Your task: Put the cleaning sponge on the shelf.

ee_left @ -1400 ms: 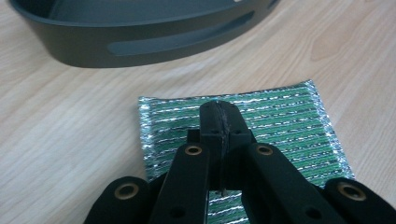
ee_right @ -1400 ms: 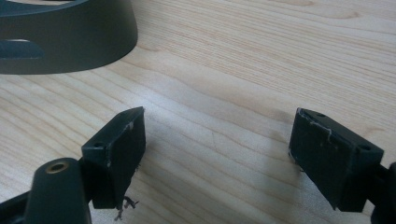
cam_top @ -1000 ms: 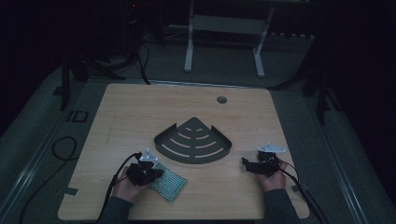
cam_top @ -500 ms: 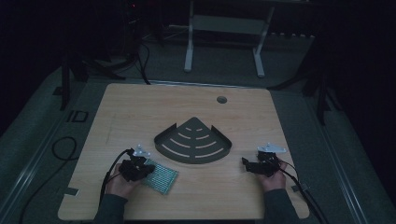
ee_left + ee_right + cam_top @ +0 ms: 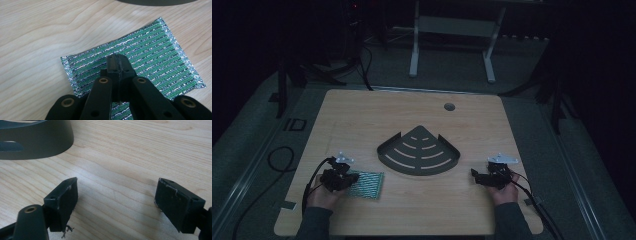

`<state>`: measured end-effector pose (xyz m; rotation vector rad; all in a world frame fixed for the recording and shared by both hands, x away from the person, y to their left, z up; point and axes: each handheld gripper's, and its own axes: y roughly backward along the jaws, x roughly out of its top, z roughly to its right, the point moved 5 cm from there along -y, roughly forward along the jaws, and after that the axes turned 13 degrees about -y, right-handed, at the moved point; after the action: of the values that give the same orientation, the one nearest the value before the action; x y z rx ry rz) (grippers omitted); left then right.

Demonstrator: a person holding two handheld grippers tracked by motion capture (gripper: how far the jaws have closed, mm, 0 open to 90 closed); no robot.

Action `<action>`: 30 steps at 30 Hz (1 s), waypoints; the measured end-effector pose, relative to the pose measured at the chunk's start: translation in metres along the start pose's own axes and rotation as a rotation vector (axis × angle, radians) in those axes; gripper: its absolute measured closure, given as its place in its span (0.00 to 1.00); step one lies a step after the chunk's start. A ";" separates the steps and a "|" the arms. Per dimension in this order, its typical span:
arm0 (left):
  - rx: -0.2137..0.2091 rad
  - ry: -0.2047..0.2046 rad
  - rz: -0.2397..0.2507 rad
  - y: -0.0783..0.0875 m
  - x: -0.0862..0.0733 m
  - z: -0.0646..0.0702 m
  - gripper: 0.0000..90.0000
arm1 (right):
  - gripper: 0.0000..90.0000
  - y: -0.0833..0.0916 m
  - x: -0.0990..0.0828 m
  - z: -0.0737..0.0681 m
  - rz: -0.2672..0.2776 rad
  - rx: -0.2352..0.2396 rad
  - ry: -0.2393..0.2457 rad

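left gripper [image 5: 117,58]: jaws pressed together, nothing visibly pinched between them; tips hang over the near part of the scouring pad. Whether tips touch the pad surface, cannot tell. In high view it sits at front-left of table [image 5: 343,178], held by the person's left hand [image 5: 323,194].
right gripper [image 5: 116,201]: jaws spread wide, empty, only bare wood between the two black pads. Frayed bits on the left pad's lower edge. In high view at front-right of table [image 5: 488,177], right hand [image 5: 503,192] behind it.
scouring pad [image 5: 150,53]: green with silver glitter stripes, flat rectangle, lying flat on the table, front-left, just beside the rack's left corner but apart from it. High view [image 5: 368,184].
corner rack [image 5: 419,151]: dark grey, fan-shaped tray with curved slots and low rim, centre of table, between the two grippers. Its curved wall shows top-left in right gripper view [image 5: 35,138]; edge at top of left gripper view.
table [image 5: 362,115]: light wood, round cable hole [image 5: 449,107] near far edge.
cables: black, trailing from each gripper off the front edge.
surroundings: dim, white frame legs [image 5: 414,45] on floor beyond table.
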<state>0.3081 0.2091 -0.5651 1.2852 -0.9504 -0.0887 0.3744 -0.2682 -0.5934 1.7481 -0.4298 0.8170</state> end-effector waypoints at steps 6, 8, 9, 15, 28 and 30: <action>0.002 0.027 0.000 0.008 -0.012 0.002 1.00 | 0.20 0.000 0.000 0.000 0.000 0.000 0.000; 0.000 0.031 0.000 0.010 -0.015 0.003 1.00 | 0.20 0.000 0.000 0.000 0.000 0.000 0.000; 0.000 0.028 -0.004 0.011 -0.016 0.004 1.00 | 0.20 0.000 0.000 0.000 0.000 0.000 0.000; -0.007 0.030 -0.004 0.012 -0.018 0.004 1.00 | 0.20 0.000 0.000 0.000 0.000 0.000 0.000; -0.026 -0.002 0.024 0.025 0.001 -0.007 0.91 | 0.20 0.000 0.000 0.000 0.000 0.000 0.000; -0.030 -0.019 0.023 0.026 0.005 -0.009 0.90 | 0.20 0.000 0.000 0.000 0.000 0.000 0.000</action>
<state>0.3053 0.2221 -0.5402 1.2472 -0.9760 -0.0975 0.3744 -0.2682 -0.5935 1.7482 -0.4300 0.8168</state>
